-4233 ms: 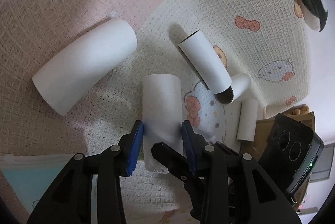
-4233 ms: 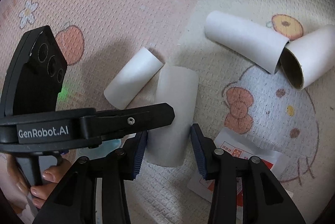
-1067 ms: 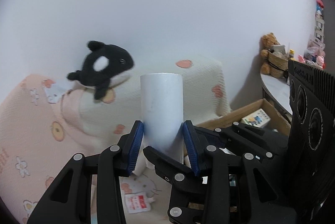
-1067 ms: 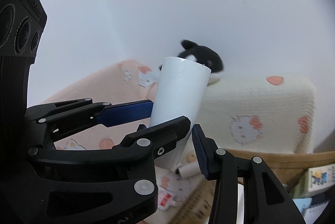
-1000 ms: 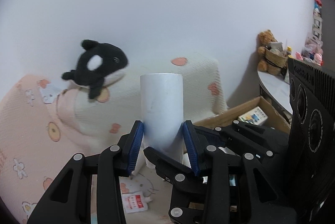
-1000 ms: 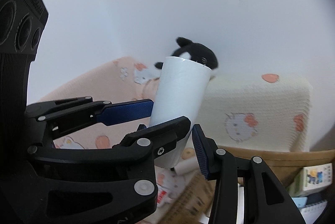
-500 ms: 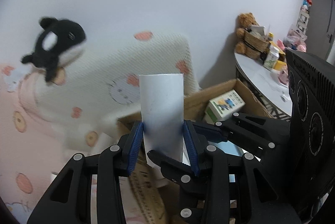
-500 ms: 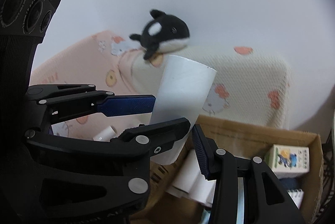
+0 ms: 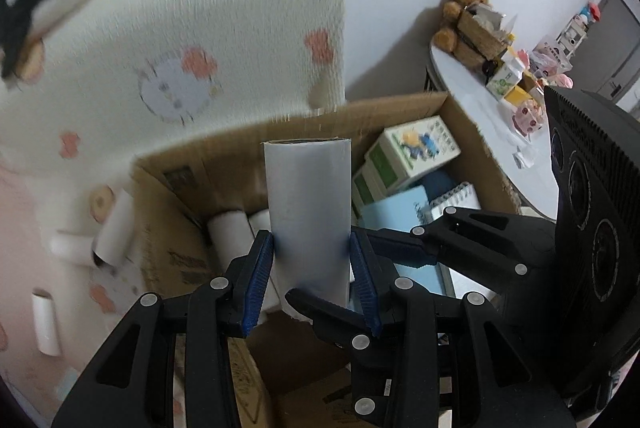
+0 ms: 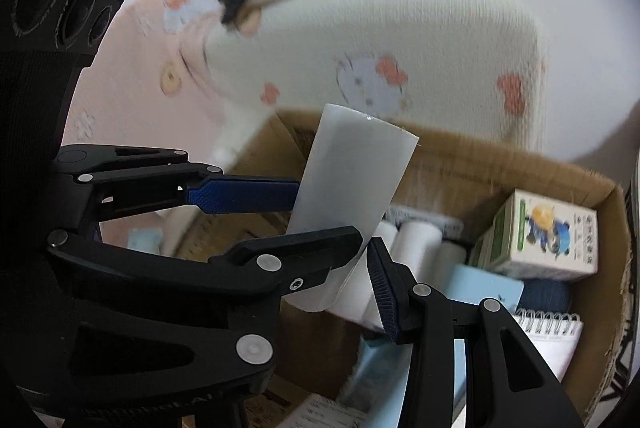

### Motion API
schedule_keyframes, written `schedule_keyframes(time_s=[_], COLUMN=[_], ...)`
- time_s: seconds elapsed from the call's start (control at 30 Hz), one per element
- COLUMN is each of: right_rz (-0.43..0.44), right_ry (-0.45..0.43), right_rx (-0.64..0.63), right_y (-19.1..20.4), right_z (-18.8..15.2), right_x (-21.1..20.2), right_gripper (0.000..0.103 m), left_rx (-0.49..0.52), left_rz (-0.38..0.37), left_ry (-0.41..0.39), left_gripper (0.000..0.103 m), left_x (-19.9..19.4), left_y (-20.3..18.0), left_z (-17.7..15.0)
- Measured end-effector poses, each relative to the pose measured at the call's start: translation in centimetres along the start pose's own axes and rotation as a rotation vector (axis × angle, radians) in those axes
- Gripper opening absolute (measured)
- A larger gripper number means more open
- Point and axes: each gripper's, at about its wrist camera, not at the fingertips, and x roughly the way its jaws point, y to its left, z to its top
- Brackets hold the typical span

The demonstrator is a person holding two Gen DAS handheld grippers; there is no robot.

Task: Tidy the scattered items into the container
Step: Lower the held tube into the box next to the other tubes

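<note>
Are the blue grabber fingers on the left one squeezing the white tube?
Touching. In the left wrist view both blue pads of the left gripper press the sides of the white tube.

Both grippers same build: left gripper [image 9: 312, 270] and right gripper [image 10: 340, 268] have matte black plastic linkage arms with round silver screws at the pivots, 2 fingers each tipped with ribbed blue pads [image 9: 256, 284]. Behind each sits a ribbed black housing [image 9: 592, 228] with 3 round recesses and raised lettering along its top edge, too blurred to read
</note>
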Motion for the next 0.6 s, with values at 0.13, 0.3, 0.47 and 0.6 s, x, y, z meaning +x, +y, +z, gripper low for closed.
schedule_keyframes(time_s=[0.13, 0.3, 0.47, 0.6], right_rz=[0.017, 0.033, 0.003, -0.005], right_ry=[0.077, 0.121, 0.172, 0.190], right_rx=[0.029, 0.064, 0.073, 0.068], right_y=[-0.8, -1.9, -2.5, -2.7], right_z=[-0.3, -0.5, -0.4, -0.5], right_x=[1.4, 2.4, 3.6, 4.2], right_gripper=[0.042, 0.042, 0.042, 0.042], left_rx=[-0.032, -0.070, -0.137, -0.166], left_rz=[-0.023, -0.053, -0.091, -0.105], left_ry=[0.052, 0.099, 0.153, 0.174], left_gripper=[0.043, 0.043, 0.043, 0.043], left_x=[1.6, 3.0, 4.5, 5.4], left_y=[0.4, 1.0, 1.7, 2.2], left_z=[0.0, 0.1, 0.0, -0.1])
